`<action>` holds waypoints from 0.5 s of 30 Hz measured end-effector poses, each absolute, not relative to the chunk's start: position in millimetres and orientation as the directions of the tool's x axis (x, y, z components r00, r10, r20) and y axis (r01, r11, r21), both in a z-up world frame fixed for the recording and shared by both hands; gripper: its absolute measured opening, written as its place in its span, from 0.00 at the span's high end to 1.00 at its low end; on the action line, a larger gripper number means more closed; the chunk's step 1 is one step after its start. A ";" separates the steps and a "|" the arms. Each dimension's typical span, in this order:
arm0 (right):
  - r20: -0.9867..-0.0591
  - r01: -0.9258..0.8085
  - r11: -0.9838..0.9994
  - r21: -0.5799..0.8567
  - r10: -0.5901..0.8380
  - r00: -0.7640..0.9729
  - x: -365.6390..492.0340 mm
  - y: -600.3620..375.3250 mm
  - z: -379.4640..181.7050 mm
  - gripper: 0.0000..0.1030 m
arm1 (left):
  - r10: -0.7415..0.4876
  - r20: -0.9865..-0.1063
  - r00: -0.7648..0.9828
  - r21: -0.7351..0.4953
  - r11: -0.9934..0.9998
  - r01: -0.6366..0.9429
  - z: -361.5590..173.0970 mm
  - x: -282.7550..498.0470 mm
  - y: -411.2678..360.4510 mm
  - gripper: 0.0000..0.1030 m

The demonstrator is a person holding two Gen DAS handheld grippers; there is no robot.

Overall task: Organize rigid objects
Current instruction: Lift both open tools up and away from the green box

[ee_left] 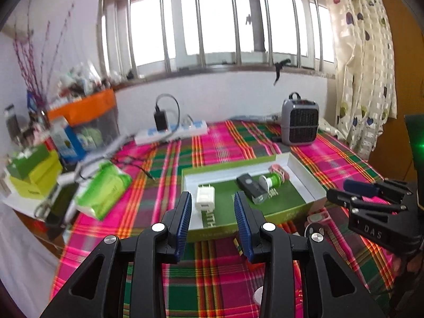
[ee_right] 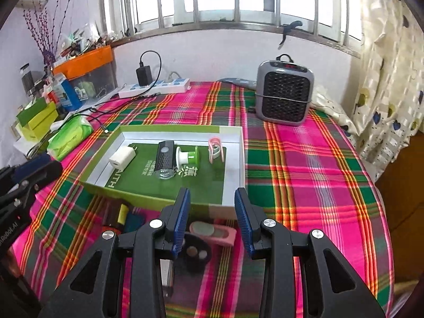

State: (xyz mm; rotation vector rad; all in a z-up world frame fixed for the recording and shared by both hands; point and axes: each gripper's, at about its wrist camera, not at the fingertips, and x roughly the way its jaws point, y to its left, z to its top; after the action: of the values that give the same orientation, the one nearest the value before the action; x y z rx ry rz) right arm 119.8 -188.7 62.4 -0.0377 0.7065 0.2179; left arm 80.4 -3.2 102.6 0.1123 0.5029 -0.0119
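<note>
A shallow box (ee_right: 235, 159) with white walls and a green floor lies on the plaid cloth. In it are a white charger (ee_right: 122, 157), a black device (ee_right: 165, 156), a green and white spool (ee_right: 188, 156) and a pink clip (ee_right: 216, 148). My right gripper (ee_right: 212, 204) hovers open and empty at the box's near edge. Under it on the cloth lie a pink flat case (ee_right: 217, 232), a black fob (ee_right: 197, 254) and a yellow item (ee_right: 122, 213). My left gripper (ee_left: 212, 206) is open and empty before the box (ee_left: 286, 213), near the charger (ee_left: 204, 196). The right gripper (ee_left: 341, 190) shows at the right.
A grey heater (ee_right: 285, 95) stands behind the box. A power strip (ee_right: 156, 86) with a black plug lies at the back. A green tissue pack (ee_right: 70, 136), yellow-green boxes (ee_right: 37, 122) and an orange bin (ee_right: 87, 61) crowd the left. A curtain (ee_right: 392, 79) hangs on the right.
</note>
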 end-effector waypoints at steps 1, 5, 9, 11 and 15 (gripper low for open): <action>-0.643 -0.212 0.976 0.042 0.189 0.742 116.6 -189.3 63.0 0.65 | 0.025 -0.471 0.882 0.115 0.993 0.033 104.8 78.2 -4.6 0.68; -0.621 -0.214 0.974 0.077 0.215 0.754 103.0 -192.9 67.1 0.65 | 0.077 -0.410 0.909 0.187 0.982 0.002 114.6 67.3 -14.6 0.68; -0.609 -0.208 0.976 0.066 0.204 0.766 95.1 -192.9 70.9 0.65 | 0.122 -0.345 0.931 0.249 0.968 -0.035 124.7 57.8 -23.0 0.68; -0.601 -0.201 0.977 0.064 0.198 0.774 92.5 -194.0 73.1 0.65 | 0.136 -0.318 0.938 0.272 0.961 -0.047 129.1 53.5 -28.4 0.68; -0.591 -0.190 0.979 0.075 0.197 0.783 87.4 -198.8 76.0 0.65 | 0.096 -0.305 0.948 0.280 0.960 -0.007 134.0 49.4 -40.4 0.68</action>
State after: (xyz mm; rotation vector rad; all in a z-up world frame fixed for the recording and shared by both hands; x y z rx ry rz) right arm 87.4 -198.8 76.0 0.0117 0.6387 0.2090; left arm 49.4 -40.4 134.0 0.2799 0.3221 0.0533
